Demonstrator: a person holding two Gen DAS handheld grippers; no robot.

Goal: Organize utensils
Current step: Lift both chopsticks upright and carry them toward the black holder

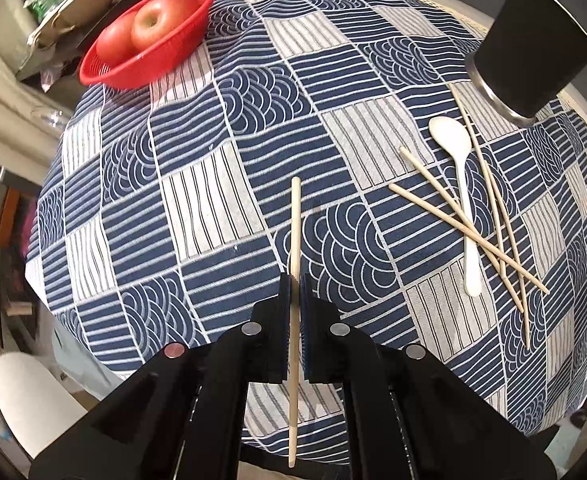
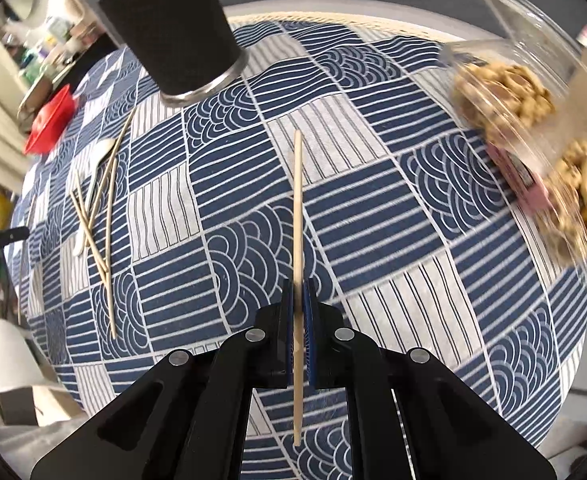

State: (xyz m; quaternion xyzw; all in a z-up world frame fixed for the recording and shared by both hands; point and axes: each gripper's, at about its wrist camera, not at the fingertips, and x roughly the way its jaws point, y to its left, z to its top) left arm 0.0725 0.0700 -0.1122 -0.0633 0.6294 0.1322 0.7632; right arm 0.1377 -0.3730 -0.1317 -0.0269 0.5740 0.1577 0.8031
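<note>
1. A red plastic mesh basket (image 1: 149,36) at the far left holds two red apples (image 1: 137,30).
2. The left claw (image 1: 294,280) grips one pale wooden chopstick (image 1: 294,248).
3. Four loose wooden chopsticks (image 1: 469,224) and a white plastic spoon (image 1: 459,176) lie on the worktop near the black cylindrical holder (image 1: 529,44); its inside is not visible.
4. The right claw (image 2: 298,286) clamps a second wooden chopstick (image 2: 298,216).
5. A clear plastic tub (image 2: 533,92) at the right contains brown snacks.

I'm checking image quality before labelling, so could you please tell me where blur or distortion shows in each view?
Left wrist view: fisheye bows the tablecloth; the chopstick in the left hand-held gripper is sharp. Right wrist view: same bowing; the clear snack container smears with motion blur.
</note>
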